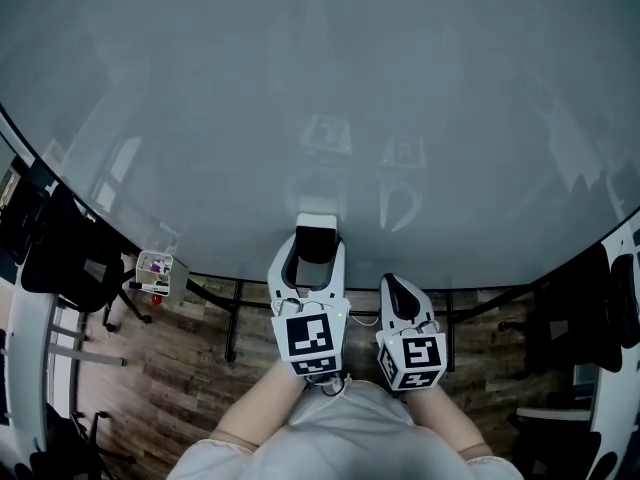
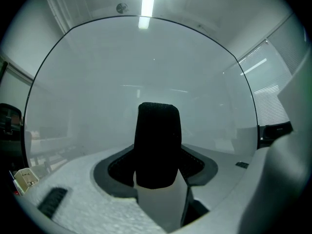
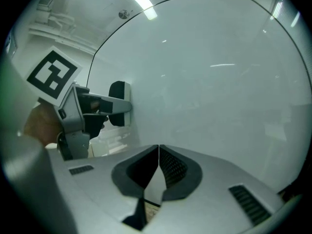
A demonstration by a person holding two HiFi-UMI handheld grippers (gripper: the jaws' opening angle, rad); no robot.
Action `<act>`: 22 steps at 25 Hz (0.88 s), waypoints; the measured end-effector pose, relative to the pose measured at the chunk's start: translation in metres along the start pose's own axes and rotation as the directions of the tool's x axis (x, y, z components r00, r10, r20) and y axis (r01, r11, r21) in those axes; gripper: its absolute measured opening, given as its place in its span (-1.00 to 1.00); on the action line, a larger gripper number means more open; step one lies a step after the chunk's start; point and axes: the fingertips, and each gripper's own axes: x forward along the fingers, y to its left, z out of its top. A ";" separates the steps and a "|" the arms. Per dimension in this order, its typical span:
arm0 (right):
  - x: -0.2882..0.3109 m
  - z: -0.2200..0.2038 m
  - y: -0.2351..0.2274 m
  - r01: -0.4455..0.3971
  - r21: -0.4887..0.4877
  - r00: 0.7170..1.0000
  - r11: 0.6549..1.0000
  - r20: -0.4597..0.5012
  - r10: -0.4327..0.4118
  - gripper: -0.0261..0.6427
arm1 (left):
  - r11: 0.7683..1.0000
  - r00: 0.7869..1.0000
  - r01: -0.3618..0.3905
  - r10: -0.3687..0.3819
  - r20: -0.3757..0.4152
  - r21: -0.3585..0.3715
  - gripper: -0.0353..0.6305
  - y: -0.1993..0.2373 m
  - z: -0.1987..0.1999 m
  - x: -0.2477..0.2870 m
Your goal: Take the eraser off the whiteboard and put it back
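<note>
The whiteboard fills most of the head view. On its lower part sits the eraser, black with a white back. My left gripper reaches level to the board, its two fingers on either side of the eraser. In the left gripper view the eraser stands upright between the dark pads, with a narrow gap on each side. My right gripper hangs just to the right, short of the board, with its jaws together and nothing in them. The right gripper view shows the left gripper side-on at the eraser.
Below the board, its black stand legs rest on a wooden floor. A small box of oddments sits at the lower left beside black chairs. More dark chairs stand at the right. A ceiling light is reflected overhead.
</note>
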 end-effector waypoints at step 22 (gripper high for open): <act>-0.025 -0.017 0.017 -0.022 0.035 1.000 0.999 -0.019 0.022 -0.84 | 0.999 0.998 0.051 -0.051 -0.032 0.008 -0.14 -0.006 -0.035 -0.051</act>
